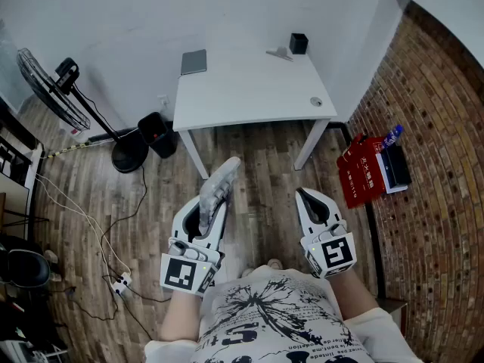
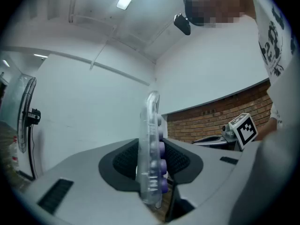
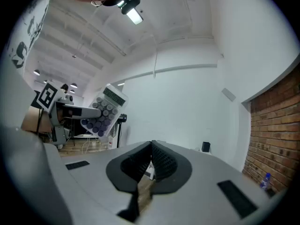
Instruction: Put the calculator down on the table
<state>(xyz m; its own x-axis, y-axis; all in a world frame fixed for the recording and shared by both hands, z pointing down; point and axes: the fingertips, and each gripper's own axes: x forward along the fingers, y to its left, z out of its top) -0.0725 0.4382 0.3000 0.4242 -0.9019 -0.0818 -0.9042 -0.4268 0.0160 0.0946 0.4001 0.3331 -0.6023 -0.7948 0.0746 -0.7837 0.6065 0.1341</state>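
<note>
Left gripper (image 1: 211, 210), head view: jaws clamped on the calculator (image 1: 220, 180), which sticks out past the jaw tips. It is in the air over the wood floor (image 1: 257, 172), short of the white table (image 1: 249, 97) and not touching it. Right gripper (image 1: 305, 196) alongside, jaws together, nothing in them. Each gripper's cube carries a black-and-white square marker; no letters. On the table: grey flat pad (image 1: 193, 61) at back left, black cup (image 1: 298, 43) at back right, small round item (image 1: 316, 101) near the front right corner. On the floor beside the table: black bin (image 1: 157, 133) and standing fan (image 1: 53, 89). By the brick wall (image 1: 431, 127): a red bag (image 1: 361, 169) with white print too small to read, and a blue bottle (image 1: 392, 136) next to it. Left gripper view: calculator edge-on and upright between the pads, clear casing, purple keys facing right; no brand visible. Right gripper view: pads meet at the tips, gap empty. Calculator's key face shows at left, tilted, display uppermost; key legends unreadable.
</note>
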